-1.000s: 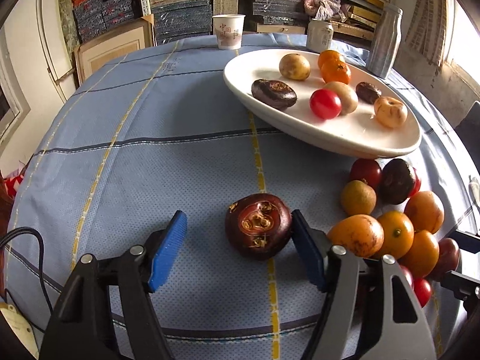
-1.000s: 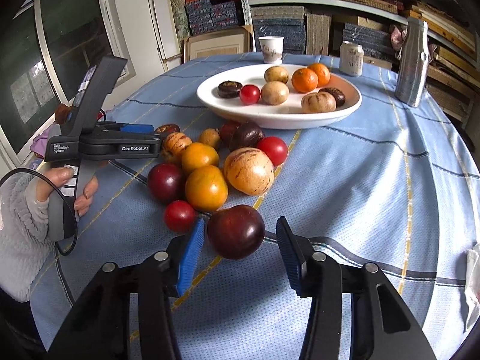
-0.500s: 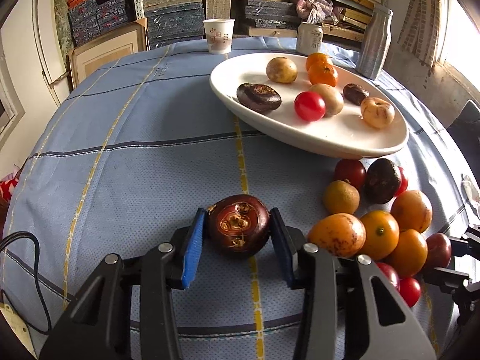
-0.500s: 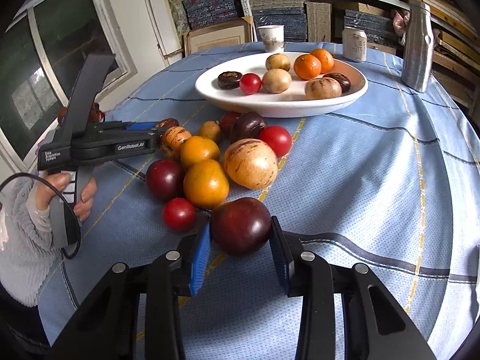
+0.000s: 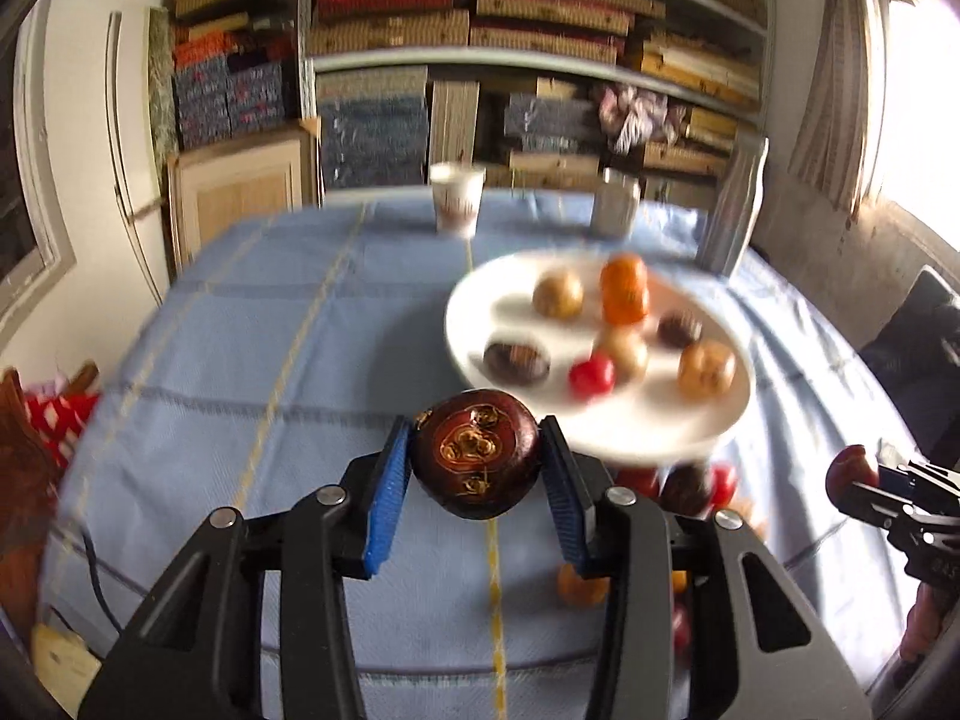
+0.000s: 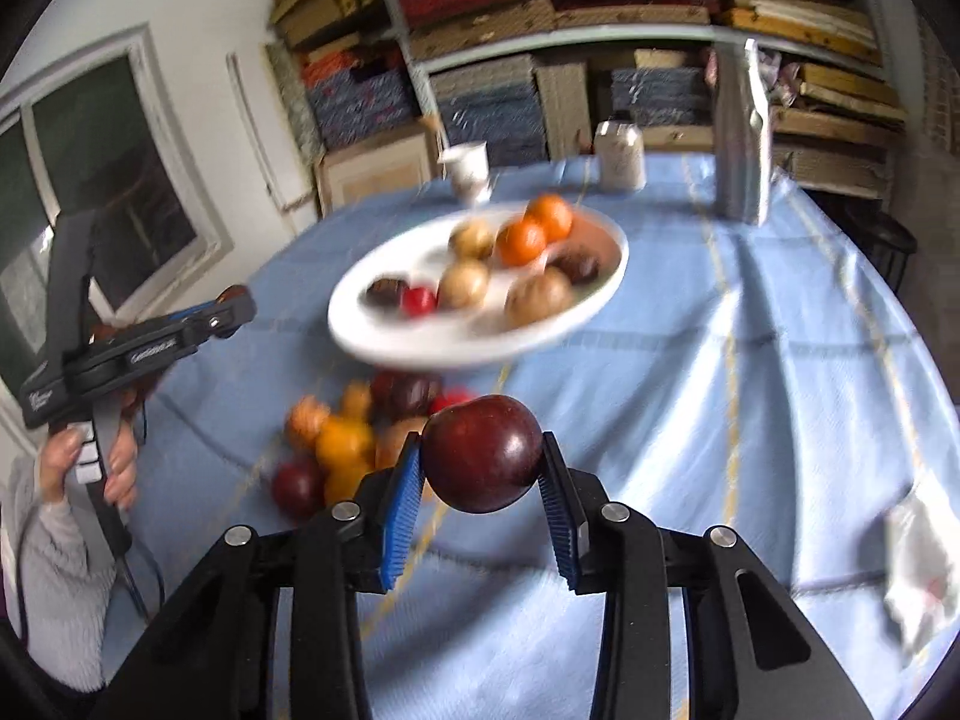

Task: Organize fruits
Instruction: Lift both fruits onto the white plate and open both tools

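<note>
Both fruits now hang lifted off the table.
Our left gripper [image 5: 475,463] clamps a brown fruit [image 5: 477,461]; our right gripper [image 6: 480,468] clamps a plum [image 6: 483,453] near the plate [image 6: 384,336].

left hand-held gripper [image 5: 476,463]: closed on the dark mangosteen [image 5: 476,461], lifted off the desk [image 5: 252,324]
right hand-held gripper [image 6: 482,464]: closed on the dark plum [image 6: 482,453], raised too

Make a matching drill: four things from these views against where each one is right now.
Things:
1. mangosteen
2. dark plum
3. red tomato
4. paper cup

Places:
A. on the white plate
B. in the right gripper
C. on the cloth beyond the plate
D. in the left gripper

Pairs: 1-D, 2-B, 3-A, 4-C
</note>
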The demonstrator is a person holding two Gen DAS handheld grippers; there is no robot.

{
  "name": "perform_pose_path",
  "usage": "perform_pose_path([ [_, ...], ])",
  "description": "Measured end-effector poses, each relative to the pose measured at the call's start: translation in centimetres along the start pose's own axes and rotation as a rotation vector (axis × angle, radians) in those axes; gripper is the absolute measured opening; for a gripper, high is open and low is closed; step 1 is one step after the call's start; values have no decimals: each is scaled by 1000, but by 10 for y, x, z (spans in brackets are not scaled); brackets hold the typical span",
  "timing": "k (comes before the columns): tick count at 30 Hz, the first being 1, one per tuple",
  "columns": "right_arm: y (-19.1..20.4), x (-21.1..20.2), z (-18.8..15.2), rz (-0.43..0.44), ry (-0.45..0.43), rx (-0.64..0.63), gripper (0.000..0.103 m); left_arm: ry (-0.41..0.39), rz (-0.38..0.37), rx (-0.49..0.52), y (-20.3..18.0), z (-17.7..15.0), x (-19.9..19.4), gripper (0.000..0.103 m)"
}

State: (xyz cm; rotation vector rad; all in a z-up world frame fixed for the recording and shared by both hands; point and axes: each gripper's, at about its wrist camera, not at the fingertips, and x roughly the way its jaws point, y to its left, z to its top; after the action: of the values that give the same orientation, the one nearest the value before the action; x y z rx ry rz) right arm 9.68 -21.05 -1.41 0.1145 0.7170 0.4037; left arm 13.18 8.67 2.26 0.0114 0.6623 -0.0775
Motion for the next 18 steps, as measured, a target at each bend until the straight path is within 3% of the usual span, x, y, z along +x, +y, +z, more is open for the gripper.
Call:
perform_pose_path([
  [4, 10, -17, 54, -23, -90, -37, 38, -57, -8, 1, -11, 41, -6, 42],
  [8, 21, -7, 87, 14, -118, -37, 38, -80, 7, 7, -22, 68, 11, 42],
  [14, 19, 51, 80, 82, -48, 44, 39, -9, 5, -12, -24, 76, 75, 42],
  [18, 16, 85, 70, 29, 19, 39, 39, 49, 6, -25, -18, 70, 123, 42],
])
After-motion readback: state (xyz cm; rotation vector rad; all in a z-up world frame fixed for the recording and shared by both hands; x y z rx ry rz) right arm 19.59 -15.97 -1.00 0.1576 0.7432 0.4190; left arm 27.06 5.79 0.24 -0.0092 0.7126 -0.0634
